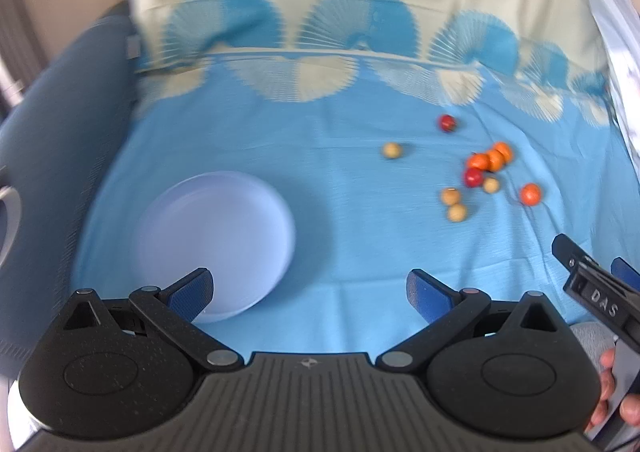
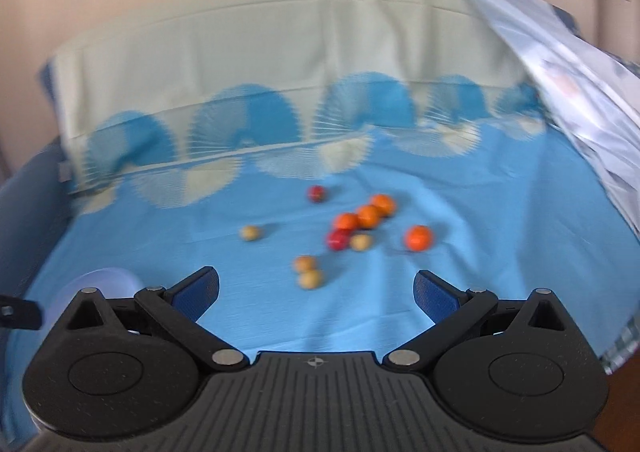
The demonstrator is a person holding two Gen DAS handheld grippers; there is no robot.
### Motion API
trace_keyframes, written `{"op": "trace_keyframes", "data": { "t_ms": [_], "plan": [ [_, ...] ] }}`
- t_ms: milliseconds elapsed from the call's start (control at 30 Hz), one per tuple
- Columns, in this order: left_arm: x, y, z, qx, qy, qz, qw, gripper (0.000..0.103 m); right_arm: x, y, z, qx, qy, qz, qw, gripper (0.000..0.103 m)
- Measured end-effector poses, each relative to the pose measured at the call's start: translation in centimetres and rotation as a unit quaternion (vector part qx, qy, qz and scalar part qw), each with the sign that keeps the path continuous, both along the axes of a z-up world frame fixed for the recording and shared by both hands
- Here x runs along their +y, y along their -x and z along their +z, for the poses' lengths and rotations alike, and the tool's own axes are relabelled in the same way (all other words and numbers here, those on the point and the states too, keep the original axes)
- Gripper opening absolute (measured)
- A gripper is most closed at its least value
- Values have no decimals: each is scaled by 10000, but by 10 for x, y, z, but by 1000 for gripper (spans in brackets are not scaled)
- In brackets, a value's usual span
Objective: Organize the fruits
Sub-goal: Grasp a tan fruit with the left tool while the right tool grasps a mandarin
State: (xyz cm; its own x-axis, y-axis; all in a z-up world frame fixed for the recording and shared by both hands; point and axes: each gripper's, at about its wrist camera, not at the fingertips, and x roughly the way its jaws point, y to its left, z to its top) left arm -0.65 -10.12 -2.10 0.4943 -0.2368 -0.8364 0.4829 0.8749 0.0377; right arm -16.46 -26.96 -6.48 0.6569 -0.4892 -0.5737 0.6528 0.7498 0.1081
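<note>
Small round fruits lie scattered on a blue cloth: orange ones (image 1: 489, 158) (image 2: 368, 215), a lone orange one (image 1: 531, 194) (image 2: 418, 237), red ones (image 1: 447, 122) (image 2: 338, 239) and tan ones (image 1: 391, 150) (image 2: 310, 278). An empty pale lavender plate (image 1: 216, 240) (image 2: 104, 284) sits left of them. My left gripper (image 1: 310, 294) is open, low over the cloth, its left finger over the plate's near rim. My right gripper (image 2: 316, 298) is open, just short of the nearest tan fruits, holding nothing. The right gripper's tip (image 1: 592, 284) shows at the left wrist view's right edge.
The cloth (image 2: 280, 316) has a cream band with blue fan patterns at the far side. A pale patterned sheet (image 2: 580, 100) drapes along the right. A dark blue padded edge (image 1: 60, 140) runs along the left. A hand (image 1: 612, 392) holds the right gripper.
</note>
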Motion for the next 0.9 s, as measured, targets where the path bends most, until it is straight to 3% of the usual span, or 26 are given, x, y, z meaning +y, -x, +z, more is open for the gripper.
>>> {"op": "trace_keyframes", "data": {
  "t_ms": [200,433,600,733,767,800,833,867,900],
  "plan": [
    [-101,-52,-57,630,-87,-443,9970,103,-85,-33,-66,356,-137,-719,9967,102],
    [-186,-109,-131,1359,-213,-495,9893,103,-155,-95,-141,859,22,-579,9946,102],
    [-225,-133,-174,1724,-482,-547,9823,103,-180,-116,-163,1055,-102,-511,9930,102],
    [-231,-137,-183,1760,-524,-462,9819,103,-186,-119,-168,972,-164,-527,9937,102],
    [-229,-137,-181,1730,-440,-420,9830,100,-186,-119,-168,972,-138,-523,9938,102],
    [-227,-137,-179,1676,-408,-337,9844,89,-186,-119,-168,966,-139,-513,9939,102],
    [-224,-137,-176,1607,-425,-267,9857,82,-186,-118,-166,901,-163,-476,9947,93],
    [-222,-137,-171,1573,-390,-298,9863,59,-185,-115,-164,817,-127,-446,9956,84],
    [-221,-137,-167,1630,-312,-383,9854,30,-182,-113,-161,750,-69,-376,9965,58]
  ]
}}
